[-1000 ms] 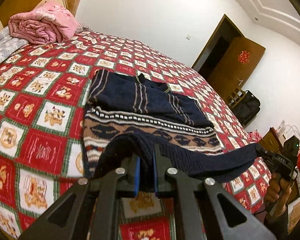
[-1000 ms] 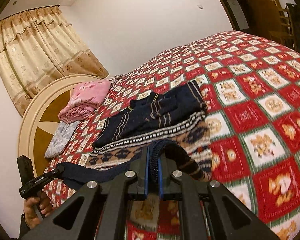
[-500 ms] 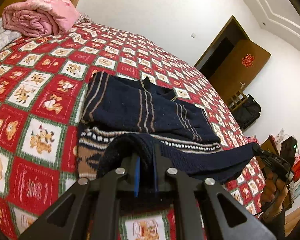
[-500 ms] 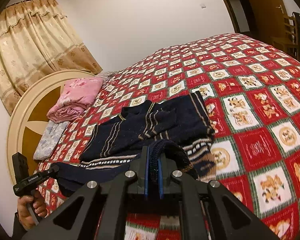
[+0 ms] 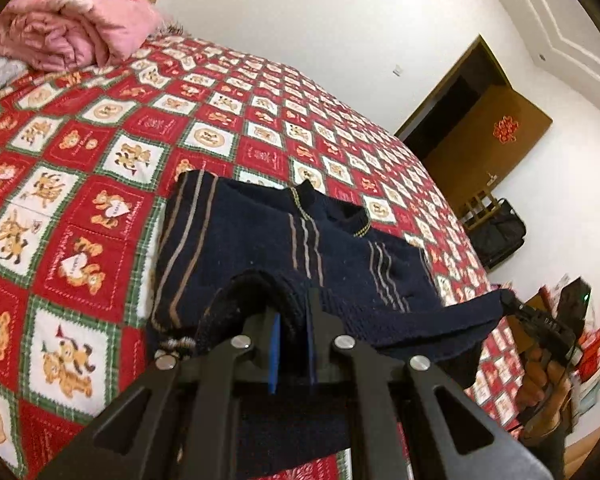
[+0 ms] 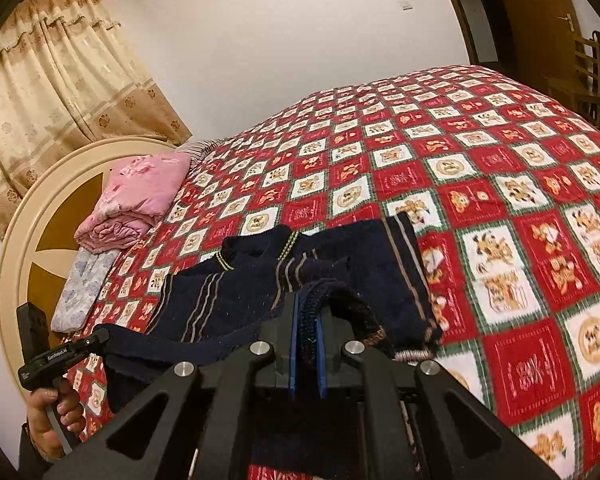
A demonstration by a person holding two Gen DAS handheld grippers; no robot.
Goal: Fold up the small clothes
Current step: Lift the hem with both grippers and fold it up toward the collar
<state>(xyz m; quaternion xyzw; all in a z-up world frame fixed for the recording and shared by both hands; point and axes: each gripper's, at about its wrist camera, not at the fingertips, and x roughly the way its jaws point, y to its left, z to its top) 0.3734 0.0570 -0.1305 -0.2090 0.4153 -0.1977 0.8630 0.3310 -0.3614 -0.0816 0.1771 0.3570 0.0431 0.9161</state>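
Holding the sweater's point(image 5: 284, 248) hem over the bed point(image 5: 100, 152), I've both the left tool point(image 5: 292, 320) and right tool point(image 6: 306, 324) clamped tight; soft, floppy knit, best gripped at hem corners

A red bedspread point(image 5: 100, 128) with little bears covers the bed. A folded pink blanket point(image 6: 136, 208) sits by the round headboard point(image 6: 28, 216).

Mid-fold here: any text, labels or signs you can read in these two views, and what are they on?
"GenRobot.AI": white print on the side of the left claw, seen from the right wrist.
Red ornament on the brown door: a sign, too blurred to read.
Lettering in the red squares of the bedspread: too small and blurred to read.
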